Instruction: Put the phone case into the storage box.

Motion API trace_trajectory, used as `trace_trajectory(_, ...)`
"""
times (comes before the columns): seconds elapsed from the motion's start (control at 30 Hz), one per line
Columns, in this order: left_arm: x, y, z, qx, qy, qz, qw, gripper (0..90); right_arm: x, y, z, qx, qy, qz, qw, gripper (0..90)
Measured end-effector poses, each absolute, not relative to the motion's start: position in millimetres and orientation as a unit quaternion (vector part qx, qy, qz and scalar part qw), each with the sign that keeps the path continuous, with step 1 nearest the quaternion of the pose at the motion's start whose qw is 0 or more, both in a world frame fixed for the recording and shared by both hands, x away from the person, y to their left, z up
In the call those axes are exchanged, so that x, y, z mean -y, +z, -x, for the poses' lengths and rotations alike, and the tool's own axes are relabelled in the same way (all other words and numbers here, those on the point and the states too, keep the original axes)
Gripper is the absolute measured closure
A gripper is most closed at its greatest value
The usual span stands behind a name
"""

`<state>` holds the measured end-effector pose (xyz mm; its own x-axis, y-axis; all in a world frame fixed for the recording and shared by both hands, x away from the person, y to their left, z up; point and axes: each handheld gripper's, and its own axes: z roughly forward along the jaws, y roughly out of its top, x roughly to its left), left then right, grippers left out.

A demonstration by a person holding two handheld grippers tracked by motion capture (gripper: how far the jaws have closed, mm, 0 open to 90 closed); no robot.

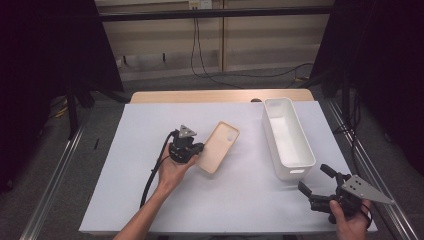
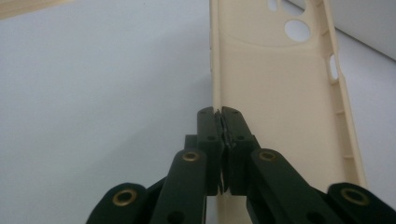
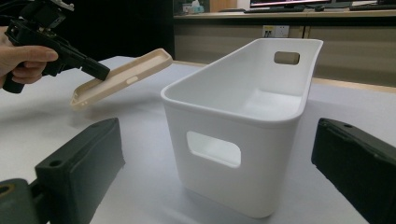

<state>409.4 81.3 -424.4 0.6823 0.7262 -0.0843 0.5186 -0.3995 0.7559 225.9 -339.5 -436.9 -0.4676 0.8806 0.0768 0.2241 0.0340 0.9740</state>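
At lower right of the high view, the right claw [image 1: 314, 192] hangs wide open and empty, aimed at the near end of the white bin [image 1: 288, 137]. In mid-frame the left claw [image 1: 200, 150] is clamped on one long edge of the beige phone case [image 1: 218, 146], tilted clear of the desk [image 1: 125, 165]. Carrying looks underway; the next move likely means clearing the bin's near rim. Open desk lies between them.

one beige phone case [image 1: 218, 146], one white bin [image 1: 287, 136], two grippers, one table [image 1: 125, 175]
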Motion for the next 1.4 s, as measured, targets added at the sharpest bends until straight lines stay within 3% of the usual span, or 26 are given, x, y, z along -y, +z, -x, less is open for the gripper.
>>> trace_trajectory(1.4, -88.4, -399.8, -382.5, -0.354, 0.191, -0.756, 0.516, 87.5, 340.6, -436.3, -225.0, -0.646, 0.556, -0.428, 0.3, 1.3)
